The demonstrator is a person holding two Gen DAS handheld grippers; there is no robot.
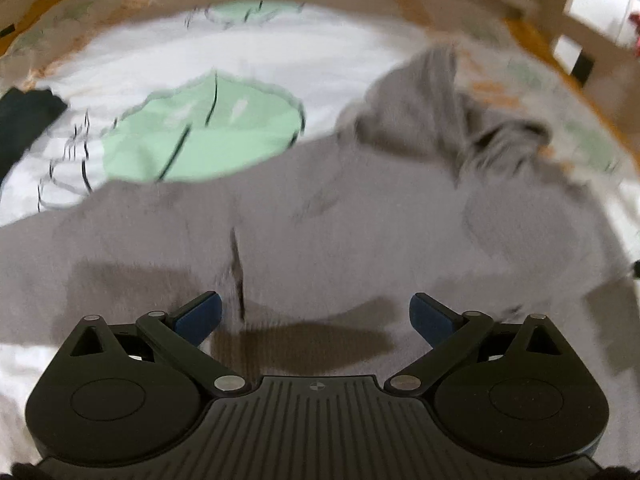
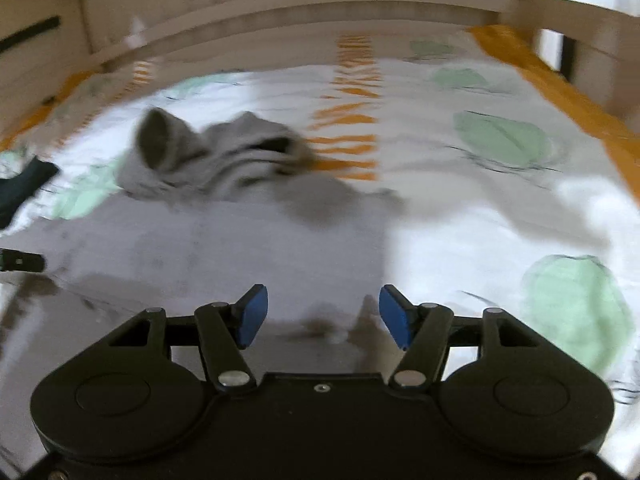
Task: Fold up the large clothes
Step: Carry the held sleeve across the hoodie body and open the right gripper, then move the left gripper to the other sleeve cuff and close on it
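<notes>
Both our grippers stand wide open and empty: left gripper (image 1: 316,316) above the grey garment (image 1: 320,232) spread flat on the leaf-print bedsheet (image 2: 460,208), right gripper (image 2: 323,316) over its edge, one sleeve (image 2: 216,160) bunched beyond

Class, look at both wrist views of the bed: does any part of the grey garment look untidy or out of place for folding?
Yes. The grey garment lies mostly flat, but its far end is bunched into a rumpled heap on the patterned sheet instead of lying smooth. A dark garment also sits apart at the left edge. Both tongs are open, holding nothing.
</notes>
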